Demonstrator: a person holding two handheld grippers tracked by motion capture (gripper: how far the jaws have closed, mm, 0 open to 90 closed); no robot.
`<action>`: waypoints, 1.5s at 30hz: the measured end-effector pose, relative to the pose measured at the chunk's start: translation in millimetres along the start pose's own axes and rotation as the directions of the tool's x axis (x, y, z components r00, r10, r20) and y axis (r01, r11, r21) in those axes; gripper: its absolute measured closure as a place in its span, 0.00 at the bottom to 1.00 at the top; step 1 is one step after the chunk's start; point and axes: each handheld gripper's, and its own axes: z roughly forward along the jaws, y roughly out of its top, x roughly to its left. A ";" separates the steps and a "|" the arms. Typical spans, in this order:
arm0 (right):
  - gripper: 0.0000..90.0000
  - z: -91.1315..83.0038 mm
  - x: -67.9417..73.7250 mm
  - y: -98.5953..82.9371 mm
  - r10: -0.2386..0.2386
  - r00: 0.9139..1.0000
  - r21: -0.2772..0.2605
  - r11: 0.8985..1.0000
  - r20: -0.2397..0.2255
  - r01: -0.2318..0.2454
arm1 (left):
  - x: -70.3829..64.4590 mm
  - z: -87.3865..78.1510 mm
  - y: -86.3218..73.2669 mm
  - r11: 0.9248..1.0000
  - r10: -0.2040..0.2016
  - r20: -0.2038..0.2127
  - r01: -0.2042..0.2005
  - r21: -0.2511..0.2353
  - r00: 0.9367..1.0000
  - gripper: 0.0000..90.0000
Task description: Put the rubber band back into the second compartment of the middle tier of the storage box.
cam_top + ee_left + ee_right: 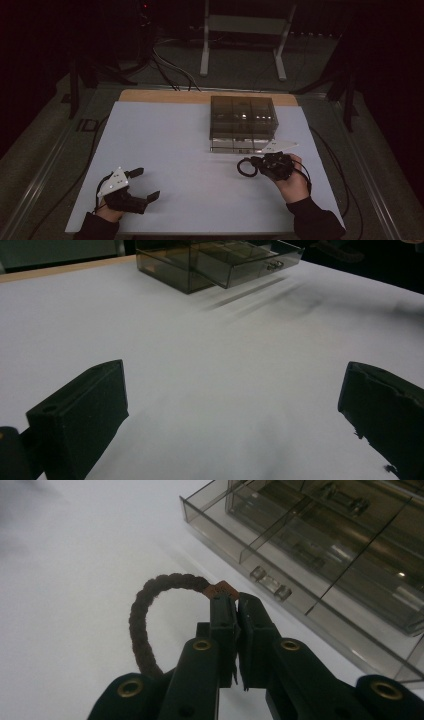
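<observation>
A dark braided band (140, 615) with a brown clasp (223, 589) hangs in a loop from my right gripper (236, 604), which is shut on it right at the clasp. In the high view that gripper (256, 162) holds the band (244, 167) just in front of a smoky clear drawer box (243, 117). The box's bottom drawer (280, 562) is pulled out and has a small clear handle (270, 583). My left gripper (146, 184) rests at the near left of the table, open with nothing between its fingers (85, 410). It faces the box (200, 262) from afar.
A white mat (175, 155) covers the table, with a wooden edge (160, 95) at the back. Beyond the table stand a white frame (245, 30) and cables on the dark floor. Each gripper trails a cable off its side of the table.
</observation>
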 end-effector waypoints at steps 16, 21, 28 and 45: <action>0.95 2.5 -11.6 17.9 0.002 1.000 -0.017 1.000 0.010 -0.001 | -0.3 -0.6 0.1 1.000 0.005 0.001 -0.005 -0.001 1.000 0.00; 0.95 4.9 -14.8 25.3 -0.001 1.000 -0.020 1.000 0.014 0.001 | -0.3 -0.6 0.2 1.000 0.007 0.000 -0.007 -0.001 1.000 0.00; 0.95 9.0 -19.8 32.8 0.004 1.000 -0.025 1.000 0.013 -0.003 | -0.5 -0.9 0.4 1.000 0.009 0.001 -0.009 -0.002 1.000 0.00; 0.95 17.9 -38.1 51.3 0.016 0.999 -0.009 1.000 0.040 -0.016 | -0.7 -0.9 0.5 1.000 0.009 0.000 -0.009 -0.001 1.000 0.00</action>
